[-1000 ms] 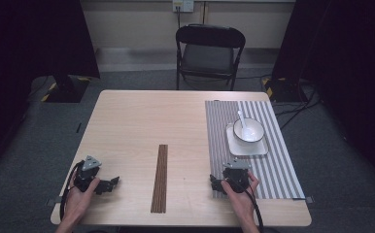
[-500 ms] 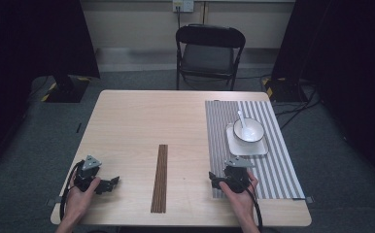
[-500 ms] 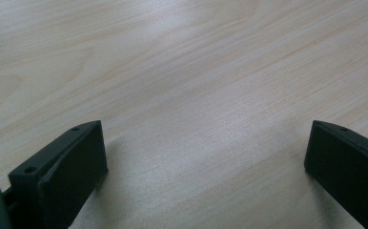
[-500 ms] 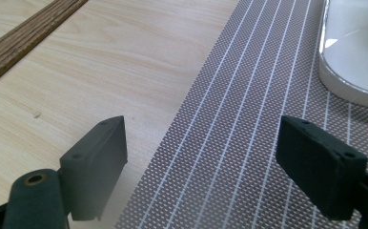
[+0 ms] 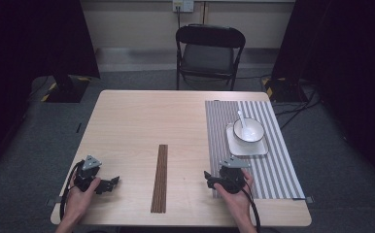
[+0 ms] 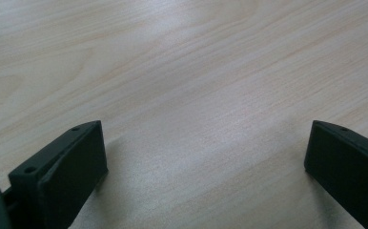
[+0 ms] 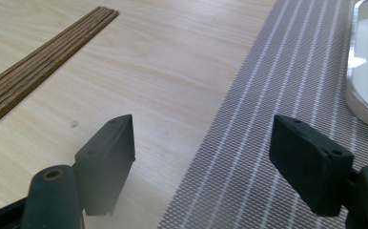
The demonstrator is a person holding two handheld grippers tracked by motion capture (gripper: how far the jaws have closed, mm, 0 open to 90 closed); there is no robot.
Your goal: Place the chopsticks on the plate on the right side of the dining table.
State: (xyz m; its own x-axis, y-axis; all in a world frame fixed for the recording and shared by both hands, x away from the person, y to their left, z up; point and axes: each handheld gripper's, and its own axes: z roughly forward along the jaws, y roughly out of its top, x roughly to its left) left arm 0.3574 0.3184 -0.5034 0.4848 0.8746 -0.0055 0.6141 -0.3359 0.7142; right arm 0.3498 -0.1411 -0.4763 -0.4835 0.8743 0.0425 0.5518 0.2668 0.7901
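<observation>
A dark ribbed wooden strip [image 5: 161,177] [image 7: 39,62] lies lengthwise at the table's middle front. At the right is a striped grey placemat [image 5: 273,165] [image 7: 277,95]. It carries a white square plate [image 5: 246,147] [image 7: 363,95] with a white bowl [image 5: 248,130] and a spoon [image 5: 241,119] in it. My left gripper [image 5: 113,181] [image 6: 206,157] rests open at the front left over bare wood. My right gripper [image 5: 226,171] [image 7: 203,148] sits open over the placemat's left edge. Its jaws have just been closing a little, with nothing between them.
The light wooden table [image 5: 142,121] has a black folding chair [image 5: 210,48] beyond its far edge. Dark drapes and cables flank it on the grey floor. The table's front edge is close behind both hands.
My right gripper has edged very slightly left. The left hand and all objects stay where they were.
</observation>
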